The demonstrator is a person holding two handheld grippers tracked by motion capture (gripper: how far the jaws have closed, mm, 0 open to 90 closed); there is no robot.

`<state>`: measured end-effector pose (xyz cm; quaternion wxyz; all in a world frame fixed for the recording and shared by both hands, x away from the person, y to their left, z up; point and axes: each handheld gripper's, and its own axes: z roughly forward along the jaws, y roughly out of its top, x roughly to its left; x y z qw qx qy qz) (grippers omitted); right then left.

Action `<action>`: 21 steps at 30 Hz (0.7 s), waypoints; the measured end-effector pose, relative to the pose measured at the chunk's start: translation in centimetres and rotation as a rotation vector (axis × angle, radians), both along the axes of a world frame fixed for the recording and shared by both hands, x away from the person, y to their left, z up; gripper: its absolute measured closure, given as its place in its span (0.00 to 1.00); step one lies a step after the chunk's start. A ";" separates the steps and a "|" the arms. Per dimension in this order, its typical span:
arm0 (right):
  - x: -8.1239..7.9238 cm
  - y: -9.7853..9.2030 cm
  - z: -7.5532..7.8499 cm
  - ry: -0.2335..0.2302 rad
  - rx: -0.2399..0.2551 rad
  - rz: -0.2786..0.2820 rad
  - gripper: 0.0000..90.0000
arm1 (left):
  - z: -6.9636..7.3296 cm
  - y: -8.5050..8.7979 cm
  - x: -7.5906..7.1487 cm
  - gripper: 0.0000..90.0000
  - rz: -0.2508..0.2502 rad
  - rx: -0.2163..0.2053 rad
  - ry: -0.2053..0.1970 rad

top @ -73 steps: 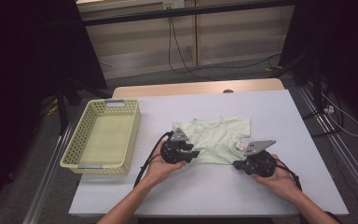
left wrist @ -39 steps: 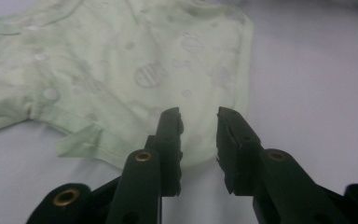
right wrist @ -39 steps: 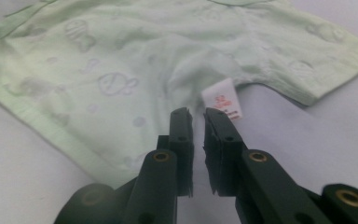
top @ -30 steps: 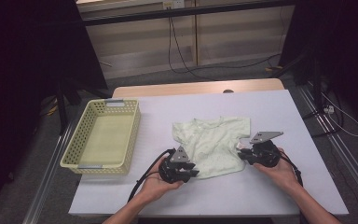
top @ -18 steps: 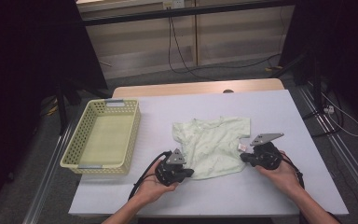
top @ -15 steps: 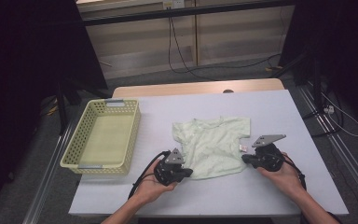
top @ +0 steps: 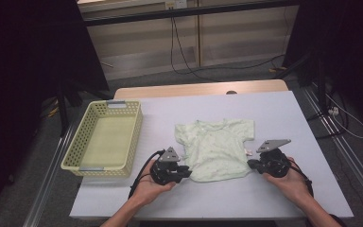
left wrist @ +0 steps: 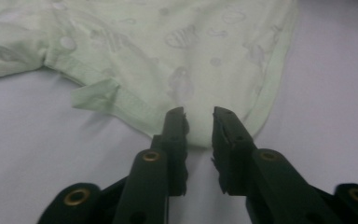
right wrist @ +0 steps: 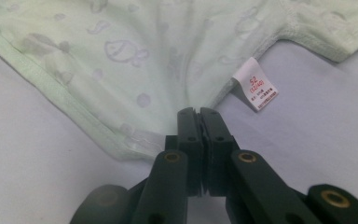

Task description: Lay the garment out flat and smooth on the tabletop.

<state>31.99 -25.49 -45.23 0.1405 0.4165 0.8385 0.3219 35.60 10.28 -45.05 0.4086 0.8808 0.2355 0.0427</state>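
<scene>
Shirt (top: 216,147) lies flat between both grippers: right gripper (right wrist: 199,113) clamps its hem, while left gripper (left wrist: 199,112), jaws just reopened around the opposite corner, should release gently without dragging fabric.

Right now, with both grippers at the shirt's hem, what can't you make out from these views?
- Care tag in the right gripper view: small print blurred.
- Shirt in the high view: print pattern too faint and small.
- Right gripper: how much fabric is pinched between its shut jaws is hidden by them.
- Left gripper: jaws have just opened; hem edge beneath them is hidden.
- Basket near wall hides its inside corner.
</scene>
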 end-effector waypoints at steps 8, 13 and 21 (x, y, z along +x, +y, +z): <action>0.6 -0.8 0.2 -0.043 0.072 -0.036 0.72 | 0.3 0.7 0.9 0.54 0.087 -0.021 -0.063; 2.1 -1.9 0.9 -0.131 0.087 -0.126 0.65 | 0.2 0.8 1.8 0.31 0.154 -0.056 -0.084; 7.3 -3.3 0.9 -0.152 0.072 -0.238 0.71 | -0.2 0.9 3.5 0.17 0.206 -0.087 -0.133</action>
